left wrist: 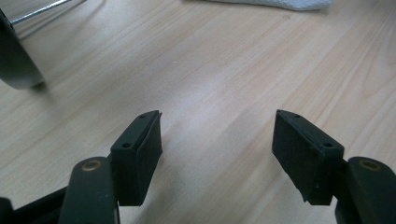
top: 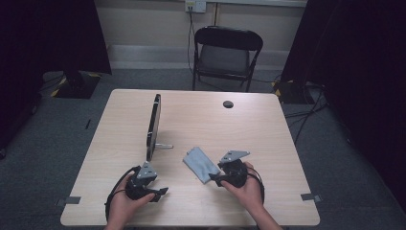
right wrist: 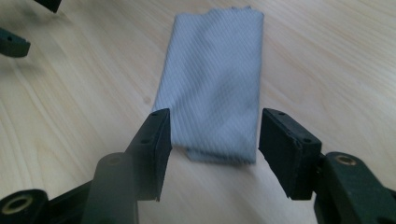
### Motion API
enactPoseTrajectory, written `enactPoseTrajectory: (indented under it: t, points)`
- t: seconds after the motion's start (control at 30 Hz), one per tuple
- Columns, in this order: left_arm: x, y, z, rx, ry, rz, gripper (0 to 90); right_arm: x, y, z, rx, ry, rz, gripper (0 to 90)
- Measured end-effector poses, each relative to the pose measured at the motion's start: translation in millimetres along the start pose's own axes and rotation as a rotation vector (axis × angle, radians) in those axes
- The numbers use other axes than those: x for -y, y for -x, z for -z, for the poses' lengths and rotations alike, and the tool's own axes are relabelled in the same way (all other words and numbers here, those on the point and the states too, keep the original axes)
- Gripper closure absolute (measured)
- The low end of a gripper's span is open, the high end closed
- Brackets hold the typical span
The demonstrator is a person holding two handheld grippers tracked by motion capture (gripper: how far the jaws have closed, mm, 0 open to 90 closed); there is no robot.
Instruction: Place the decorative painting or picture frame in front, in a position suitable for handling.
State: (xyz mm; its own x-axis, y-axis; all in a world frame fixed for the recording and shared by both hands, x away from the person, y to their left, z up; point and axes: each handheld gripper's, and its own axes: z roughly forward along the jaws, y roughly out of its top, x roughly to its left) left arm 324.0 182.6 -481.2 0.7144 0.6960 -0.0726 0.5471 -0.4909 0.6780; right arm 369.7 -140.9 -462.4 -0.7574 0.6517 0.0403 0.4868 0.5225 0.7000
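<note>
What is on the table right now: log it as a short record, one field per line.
surface: light wooden table
cloth: folded grey woven cloth, lying flat near the front edge
stand: black flat panel on a metal foot, upright, left of the cloth
left gripper: open, nothing but bare wood between the jaws
right gripper: open, jaws either side of the cloth's near end, not pressing it
background: black folding chair

The whole table (top: 191,120) is taken in from above at the person's side, looking forward and down, chair (top: 226,57) beyond. The left gripper view is set low and close over bare wood, cloth edge (left wrist: 280,3) at top. The right gripper view is aimed close along the folded cloth (right wrist: 215,84), shared with the high view (top: 201,164).
</note>
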Motion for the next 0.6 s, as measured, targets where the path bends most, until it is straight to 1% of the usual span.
enactPoseTrajectory:
  t: [0.03, 0.07, 0.1, 0.13, 0.17, 0.2, 0.23, 0.27, 0.3, 0.33, 0.37, 0.4, 0.43, 0.47, 0.53, 0.57, 0.6]
  points:
    - [-0.1, -0.7, 1.0, -0.004, -0.005, -0.011, 32.8, -7.2, -0.2, -5.5, 0.006, -0.011, 0.008, 44.5]
    - [0.1, -1.2, 1.4, -0.008, -0.001, -0.012, 32.8, -7.2, -0.2, -5.5, 0.006, -0.011, 0.008, 44.5]
    - [0.5, -1.8, 1.6, -0.008, -0.003, -0.002, 32.7, -9.7, 0.1, -8.3, -0.002, -0.018, 0.005, 44.7]
    - [0.8, -2.4, 1.8, -0.008, -0.005, -0.004, 32.6, -12.0, 0.3, -11.5, -0.014, -0.018, 0.000, 45.9]
    - [1.3, -3.0, 2.0, -0.013, -0.004, -0.001, 32.6, -13.0, 0.0, -13.6, -0.006, -0.023, 0.005, 46.0]
    - [1.4, -3.6, 2.5, -0.015, -0.004, -0.004, 32.6, -13.7, -0.7, -17.5, -0.006, -0.040, 0.013, 46.4]
    - [1.5, -4.2, 3.0, -0.017, -0.005, -0.005, 32.5, -12.8, -1.7, -23.6, -0.025, -0.055, 0.005, 46.6]
    - [1.6, -4.1, 3.0, -0.016, -0.004, -0.001, 32.5, -12.8, -1.7, -23.6, -0.025, -0.055, 0.005, 46.6]
    - [1.9, -5.6, 3.7, -0.018, 0.000, 0.001, 32.5, -10.0, -3.1, -30.6, -0.018, -0.084, 0.016, 46.3]
    - [2.1, -6.2, 4.0, -0.016, -0.002, 0.008, 32.5, -8.4, -4.8, -32.5, -0.004, -0.080, 0.037, 48.2]
    - [2.1, -6.2, 4.0, -0.016, -0.002, 0.008, 32.5, -8.4, -4.8, -32.5, -0.004, -0.080, 0.037, 48.2]
    - [2.7, -7.2, 4.3, -0.020, 0.001, 0.010, 32.5, -7.7, -6.3, -32.3, 0.012, -0.078, 0.056, 50.1]
    - [3.3, -8.0, 4.8, -0.021, 0.000, 0.015, 32.4, -7.1, -6.5, -31.6, 0.026, -0.079, 0.073, 55.9]
    - [3.7, -8.6, 4.9, -0.021, -0.001, 0.017, 32.4, -7.1, -6.5, -31.6, 0.026, -0.079, 0.073, 55.9]
    - [4.3, -9.1, 5.7, -0.028, 0.001, 0.023, 32.4, -7.8, -5.4, -30.4, 0.037, -0.089, 0.076, 64.1]
    - [4.0, -10.0, 6.5, -0.027, 0.000, 0.018, 32.4, -8.5, -4.9, -29.7, 0.042, -0.099, 0.080, 67.3]
    - [3.9, -10.3, 7.2, -0.027, 0.001, 0.019, 32.3, -8.8, -5.7, -29.1, 0.054, -0.106, 0.098, 73.7]
